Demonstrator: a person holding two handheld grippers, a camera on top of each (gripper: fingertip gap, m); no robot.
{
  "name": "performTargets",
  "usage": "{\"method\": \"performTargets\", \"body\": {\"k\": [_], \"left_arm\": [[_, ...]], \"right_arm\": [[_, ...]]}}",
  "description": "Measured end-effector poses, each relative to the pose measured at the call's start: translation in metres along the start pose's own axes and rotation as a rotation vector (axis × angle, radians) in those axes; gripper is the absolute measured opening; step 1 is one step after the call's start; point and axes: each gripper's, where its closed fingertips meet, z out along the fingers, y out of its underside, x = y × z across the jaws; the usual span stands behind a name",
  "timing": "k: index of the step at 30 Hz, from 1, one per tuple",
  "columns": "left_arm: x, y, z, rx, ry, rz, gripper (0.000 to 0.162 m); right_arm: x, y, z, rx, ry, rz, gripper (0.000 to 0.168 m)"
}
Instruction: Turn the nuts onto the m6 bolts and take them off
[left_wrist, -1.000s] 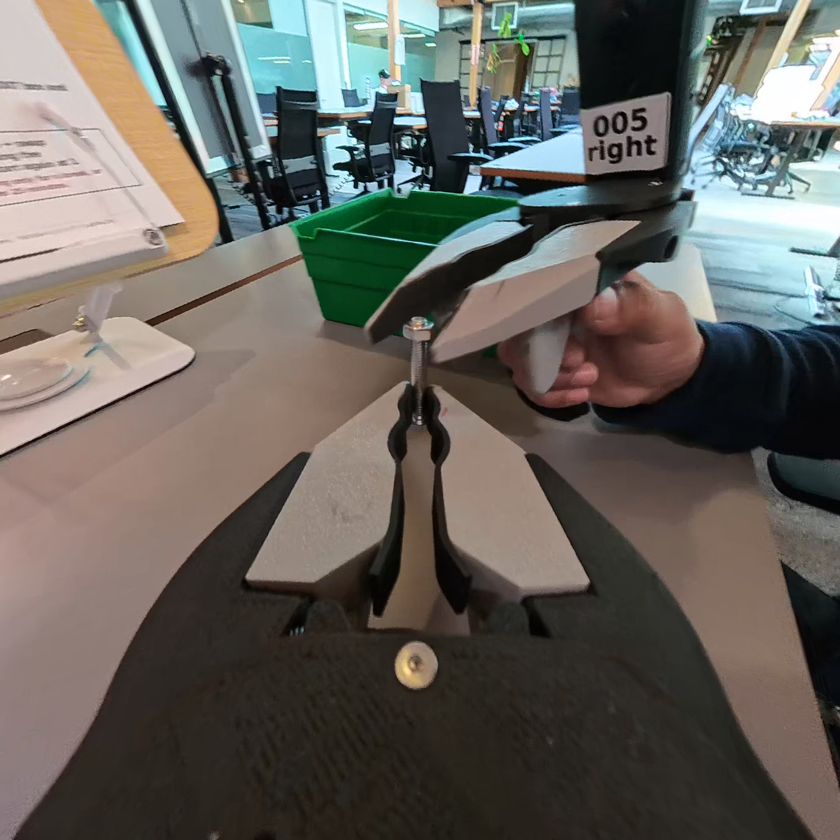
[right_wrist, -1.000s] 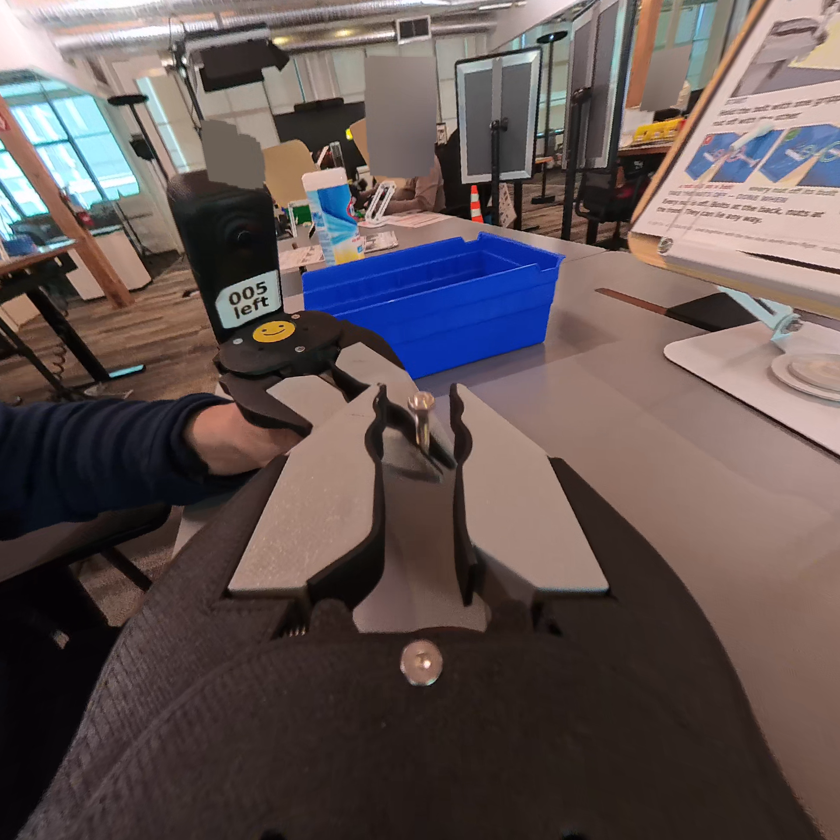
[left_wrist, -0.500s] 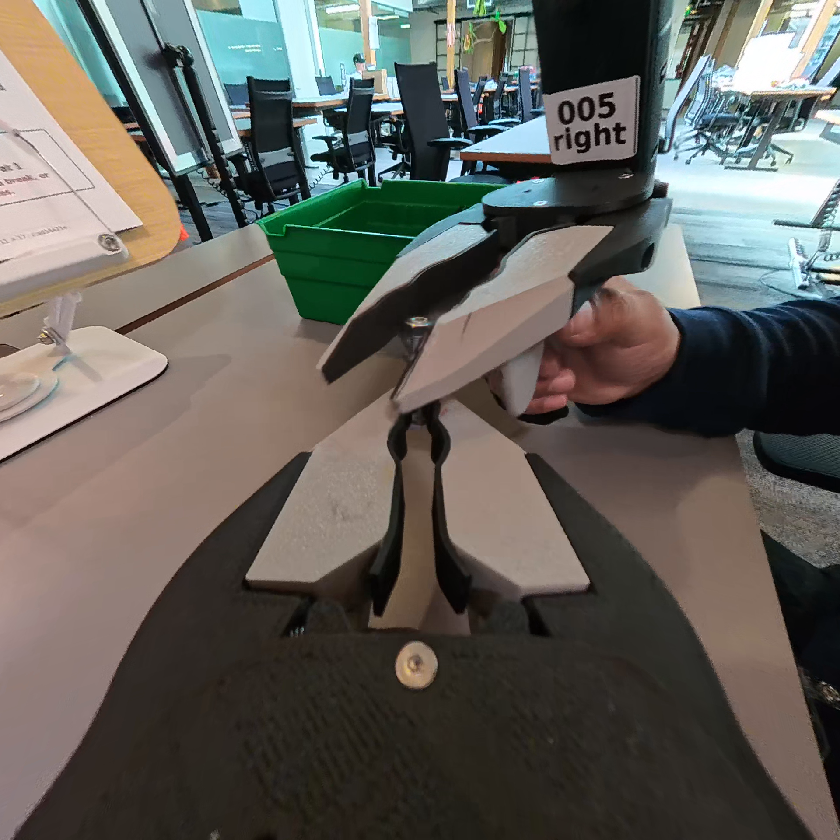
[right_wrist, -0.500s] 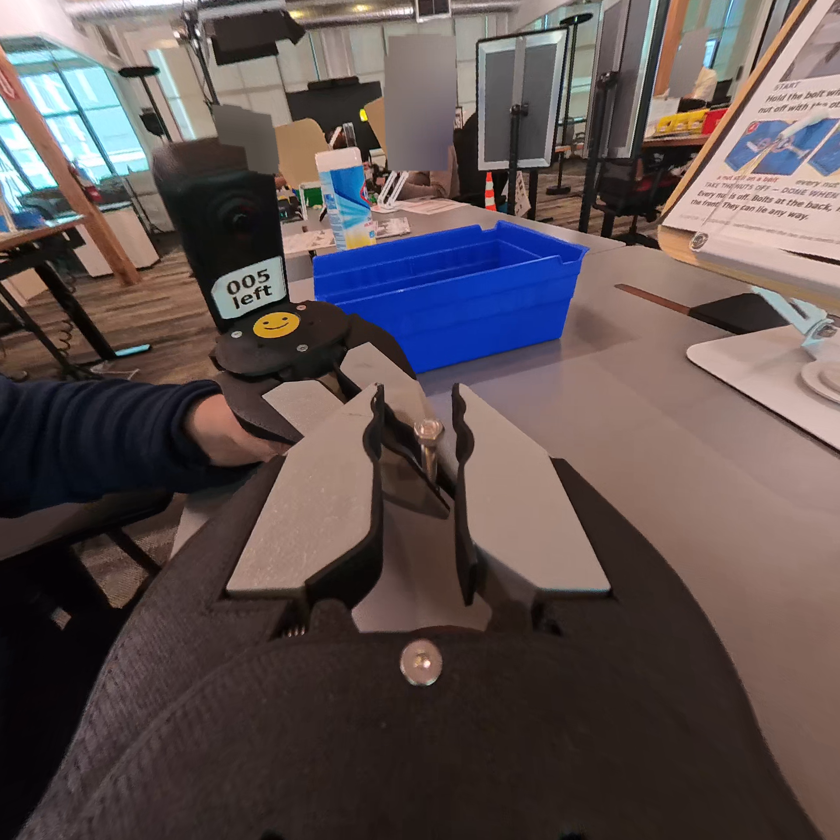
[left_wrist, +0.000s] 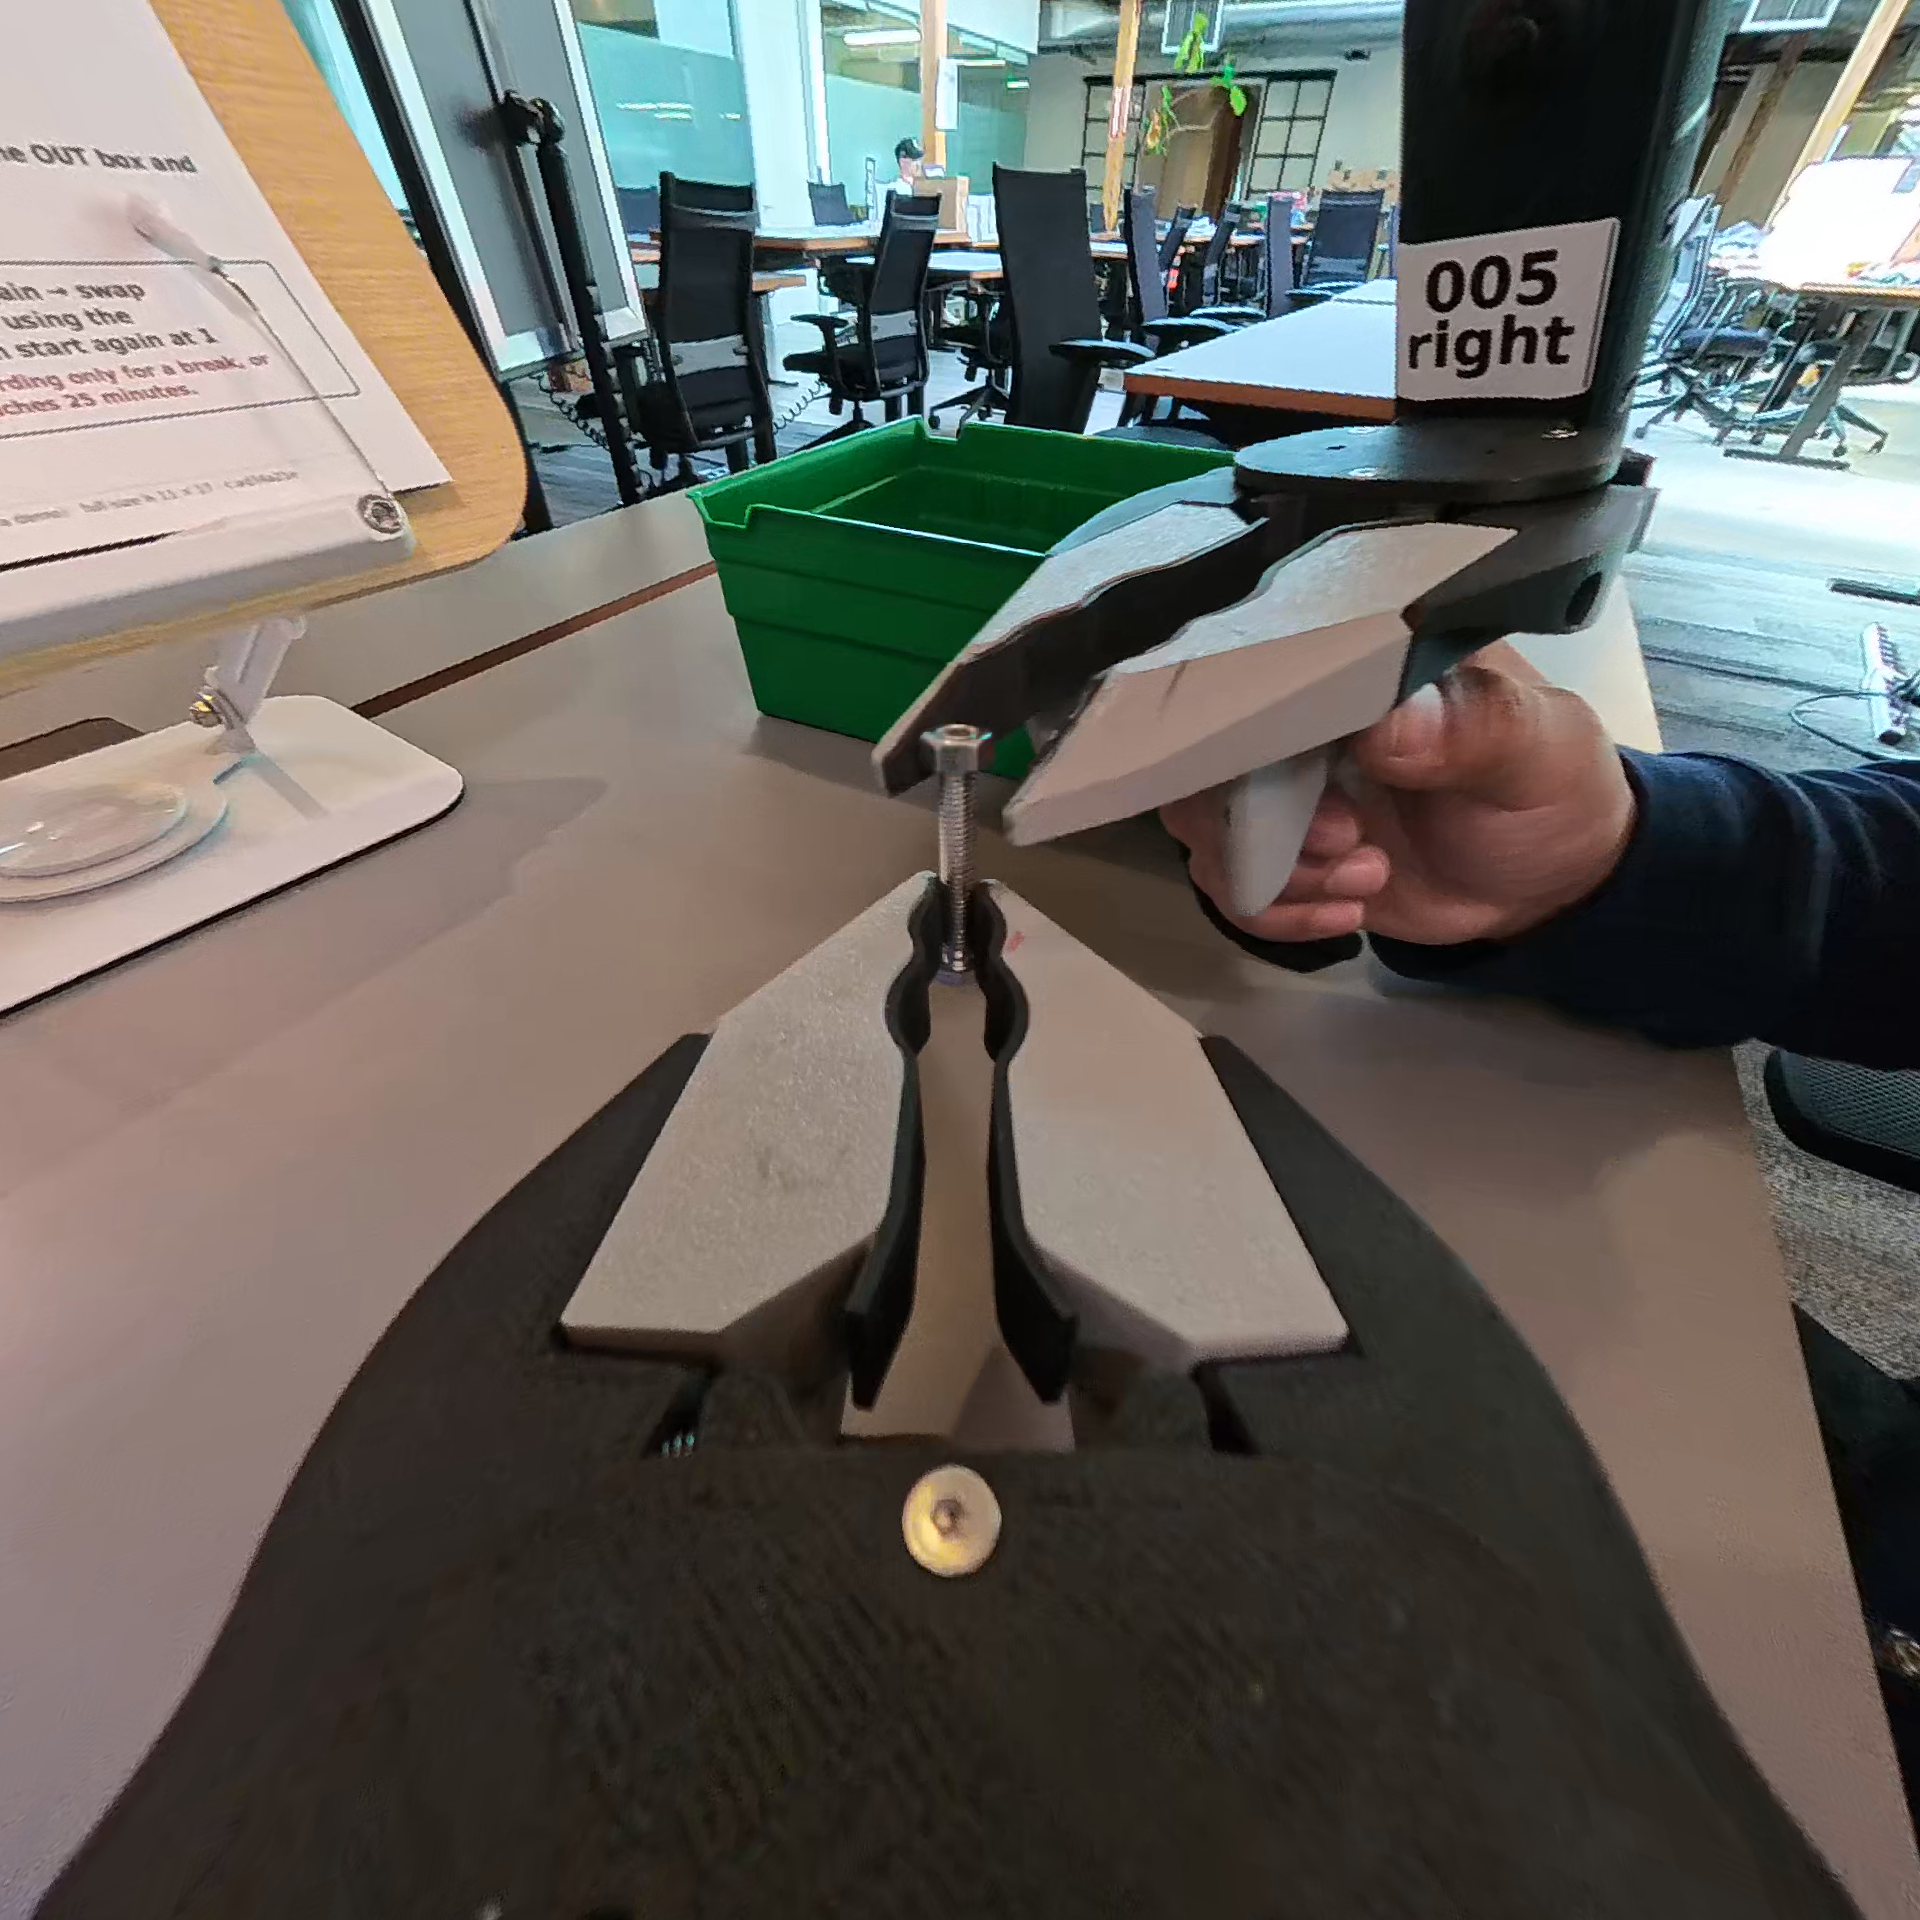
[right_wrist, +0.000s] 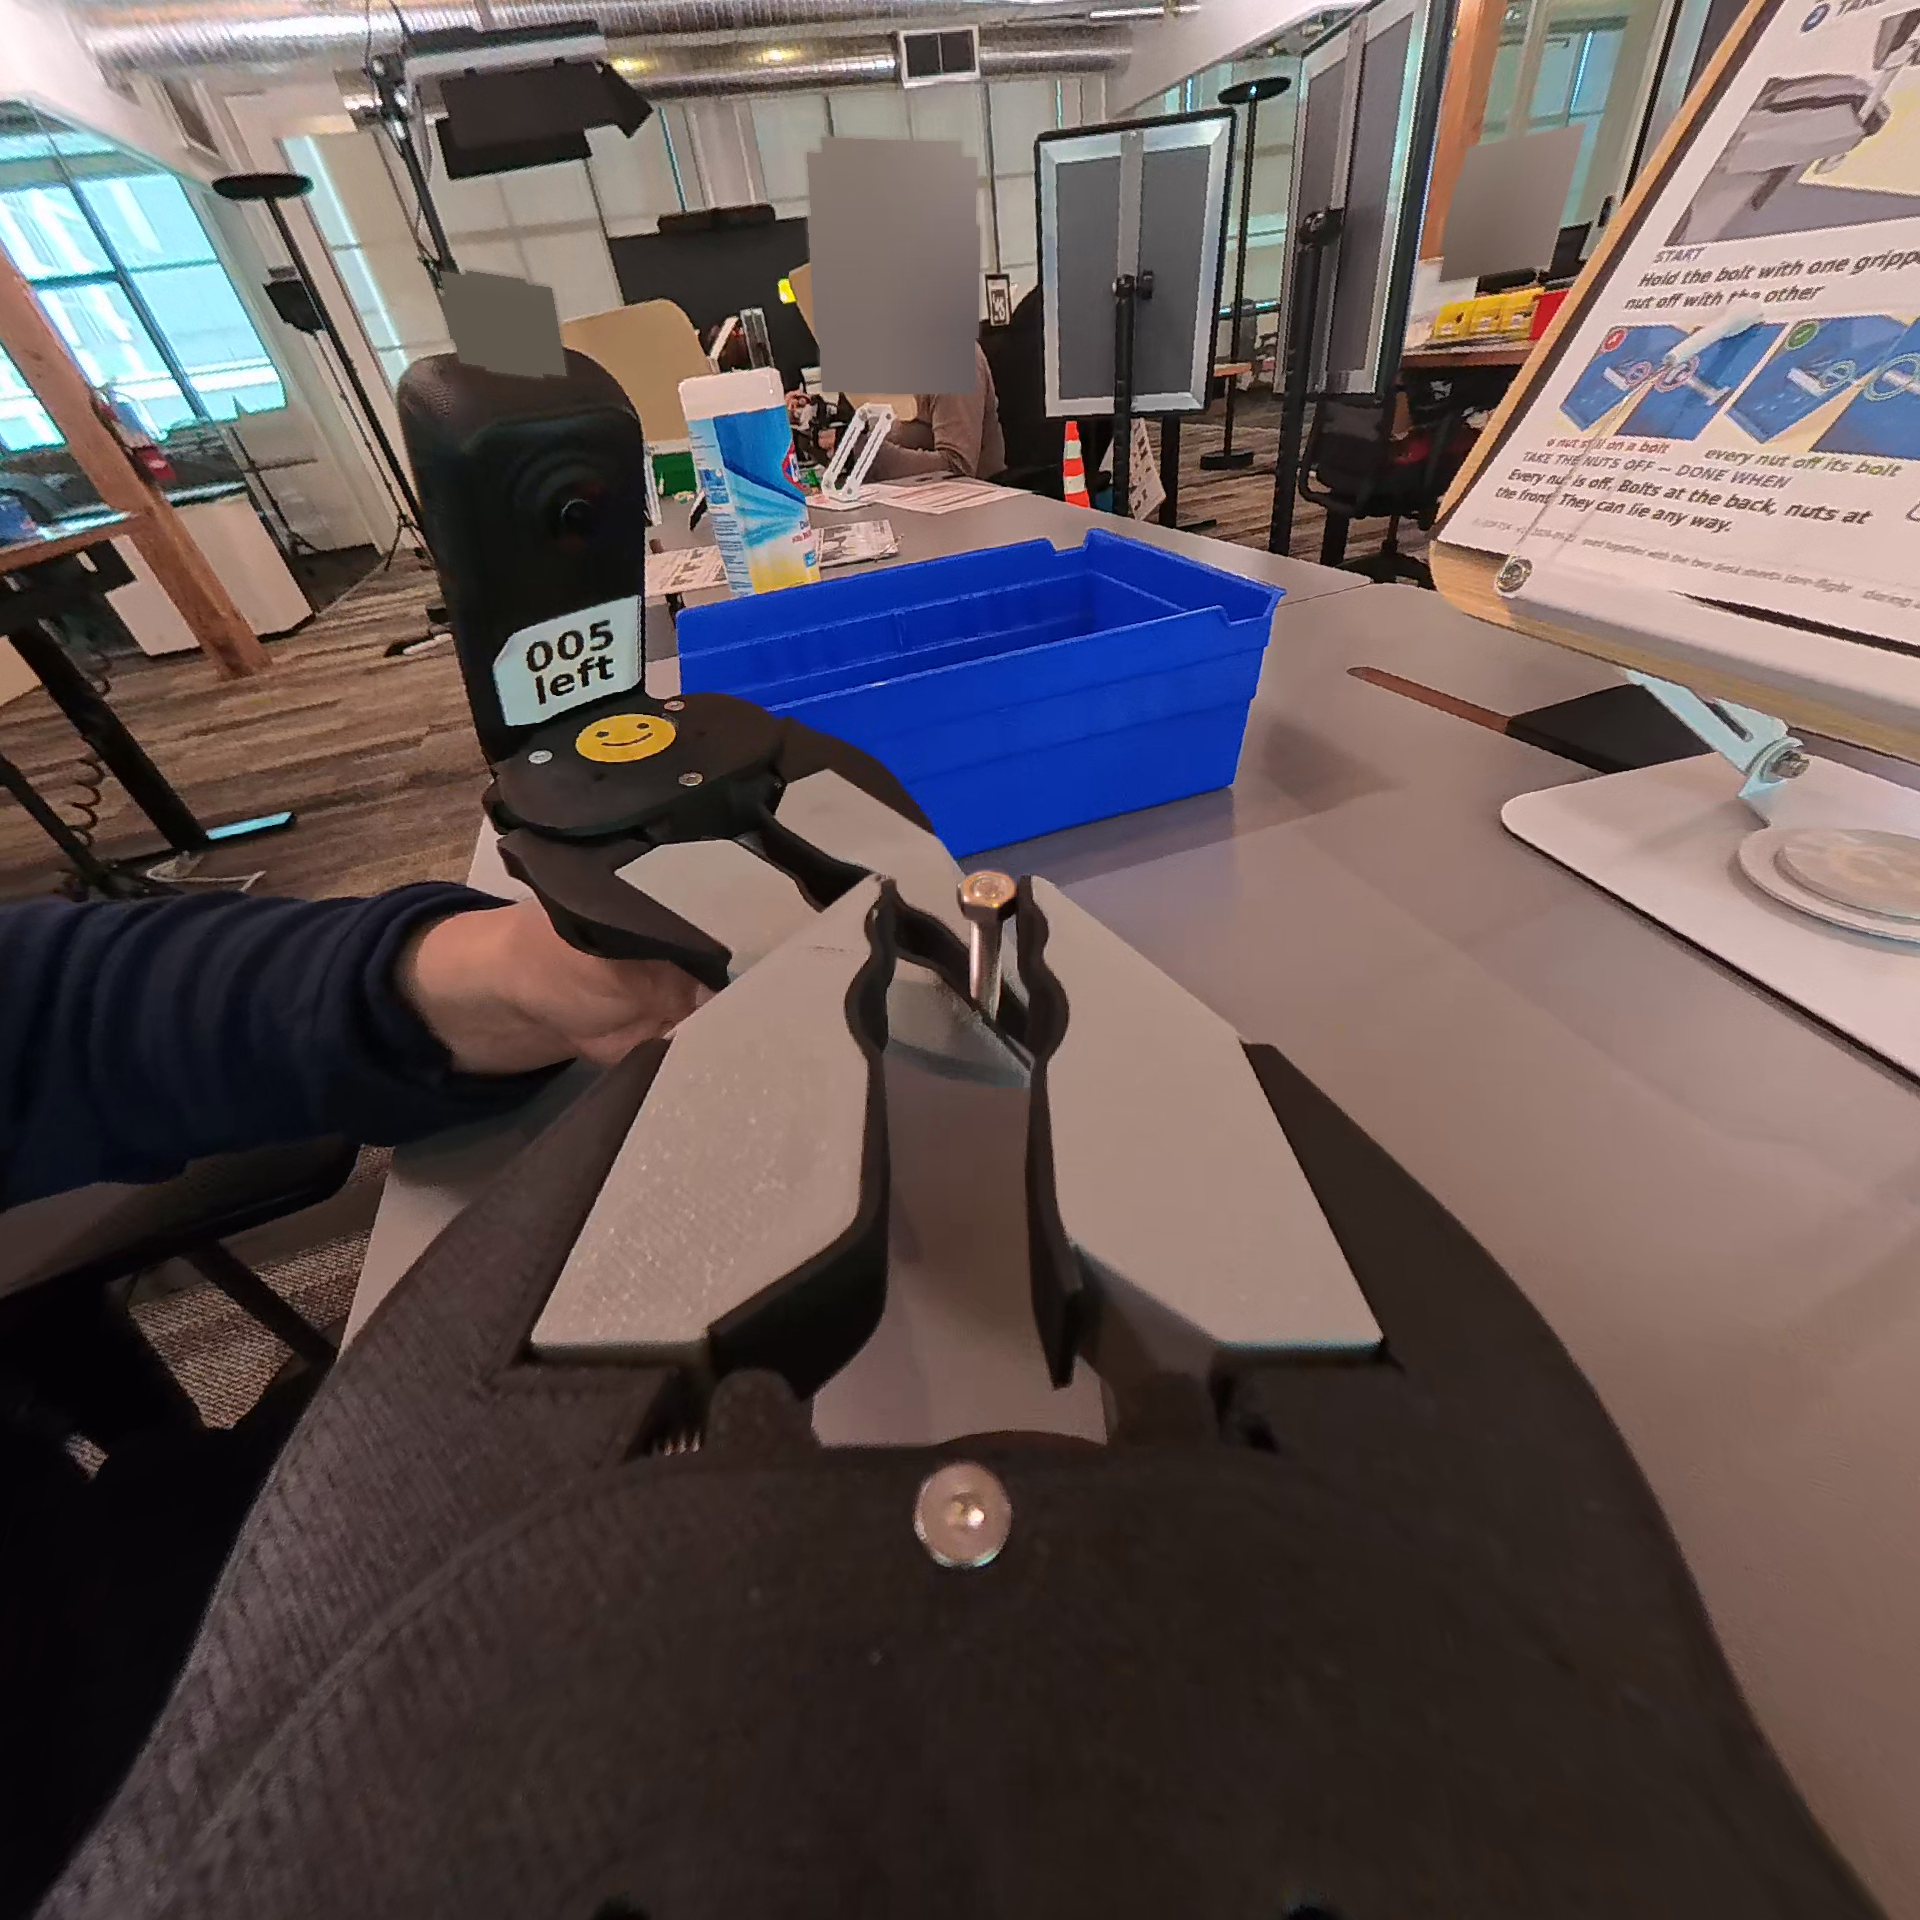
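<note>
On the smooth grey table (left_wrist: 540, 997), a ribbed green plastic bin (left_wrist: 883, 582) sits at your 12 o'clock. Your left gripper (left_wrist: 954, 902), fingers narrowed, clamps a threaded steel bolt (left_wrist: 954, 831) upright. Your right gripper (left_wrist: 961, 774), carrying a printed white label, hovers with fingers parted around the hexagonal top (left_wrist: 954, 744).

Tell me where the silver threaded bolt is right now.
Left wrist view, centre: the silver threaded bolt stands upright, its lower end clamped in the left tool, its top between the open right tool's tips, before the green plastic bin.
</note>
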Motion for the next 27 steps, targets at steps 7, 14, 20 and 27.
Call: {"method": "performTargets", "body": {"k": [7, 14, 20, 27], "left_arm": [[0.010, 0.001, 0.004, -0.006, 0.032, 0.012, 0.003], [0.005, 0.000, 0.003, -0.002, 0.008, 0.012, 0.004], [-0.008, -0.001, -0.003, 0.011, -0.034, -0.013, 0.003], [0.001, 0.001, 0.001, -0.004, -0.006, 0.003, 0.003]], "right_arm": [[-0.003, 0.003, 0.005, -0.006, -0.014, 0.017, 0.017], [0.002, 0.001, 0.002, -0.003, 0.014, 0.003, 0.018], [0.007, -0.004, -0.004, 0.022, 0.037, 0.005, 0.016], [0.004, 0.001, 0.002, 0.003, 0.034, -0.009, 0.012]]}}
